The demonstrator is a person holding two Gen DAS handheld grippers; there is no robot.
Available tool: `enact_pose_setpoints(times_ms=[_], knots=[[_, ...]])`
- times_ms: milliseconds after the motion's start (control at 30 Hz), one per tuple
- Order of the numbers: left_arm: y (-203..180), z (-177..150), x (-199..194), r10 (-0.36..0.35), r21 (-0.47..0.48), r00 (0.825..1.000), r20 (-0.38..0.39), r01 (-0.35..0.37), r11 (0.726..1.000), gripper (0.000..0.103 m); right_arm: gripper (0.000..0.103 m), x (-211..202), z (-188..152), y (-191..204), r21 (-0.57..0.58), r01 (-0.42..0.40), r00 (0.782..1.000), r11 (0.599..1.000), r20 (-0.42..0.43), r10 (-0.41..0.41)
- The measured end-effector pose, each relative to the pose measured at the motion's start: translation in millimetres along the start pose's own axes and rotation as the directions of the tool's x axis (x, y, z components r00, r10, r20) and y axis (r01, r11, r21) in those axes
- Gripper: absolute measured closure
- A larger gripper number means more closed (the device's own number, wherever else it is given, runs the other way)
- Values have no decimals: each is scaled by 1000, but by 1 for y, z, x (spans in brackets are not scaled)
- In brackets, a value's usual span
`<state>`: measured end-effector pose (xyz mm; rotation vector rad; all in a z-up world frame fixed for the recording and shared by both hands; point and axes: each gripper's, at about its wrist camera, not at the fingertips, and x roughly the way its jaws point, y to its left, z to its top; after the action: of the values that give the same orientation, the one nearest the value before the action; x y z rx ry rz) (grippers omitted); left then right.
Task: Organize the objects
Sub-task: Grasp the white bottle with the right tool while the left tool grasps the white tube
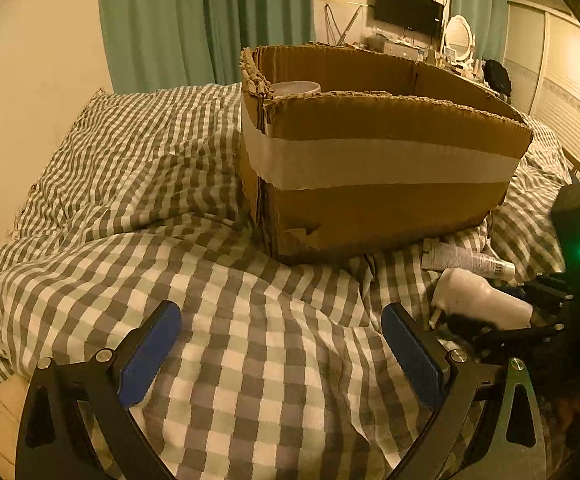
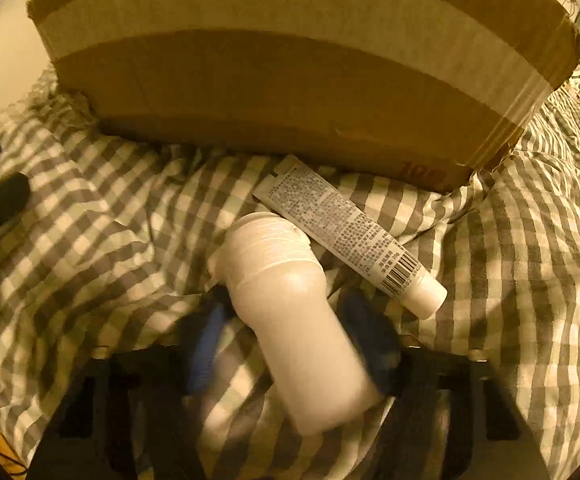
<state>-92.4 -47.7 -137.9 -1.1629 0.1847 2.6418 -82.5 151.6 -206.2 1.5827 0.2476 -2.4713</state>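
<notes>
Cardboard box [image 1: 370, 168] sits open-topped on the checked bedspread [image 1: 218, 280], a round lidded tub [image 1: 295, 87] just inside its near-left corner; white bottle [image 2: 290, 308] lies on the bed between the right gripper [image 2: 294, 344] jaws (contact blurred, cannot tell if gripped); printed tube [image 2: 354, 236] just beside it, against the box; left gripper [image 1: 280, 364] jaws wide, holding nothing.

A bed [image 1: 250, 340] with a rumpled gray and white checked cover [image 2: 90, 220] holds everything. A brown cardboard box [image 1: 370, 184] sits on it. At 5 o'clock from the box, a thin white tube [image 2: 354, 232] lies on the cover, touching a fat white bottle [image 2: 290, 312].
</notes>
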Motion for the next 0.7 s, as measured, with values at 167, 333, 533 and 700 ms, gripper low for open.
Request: enact_pose_setpoints(times_ms=[167,333,533,700], knots=[[-2,-1,-3,15,14,1000,-12,-15,1000,0,61,-33,-7,1,7,-40,997,999,64,40],[-24,7,-11,4,-17,1000,-25,-4,1000,0,61,-82,-8,-16,1,-11,990,1000,142,11],[-81,21,-7,-49,-33,998,-49,47,998,0,61,-119,15,-58,24,26,983,999,180,-30],[-115,31,13,18,-138,998,-55,-25,990,0,61,-135,24,-89,3,101,976,995,195,-100]])
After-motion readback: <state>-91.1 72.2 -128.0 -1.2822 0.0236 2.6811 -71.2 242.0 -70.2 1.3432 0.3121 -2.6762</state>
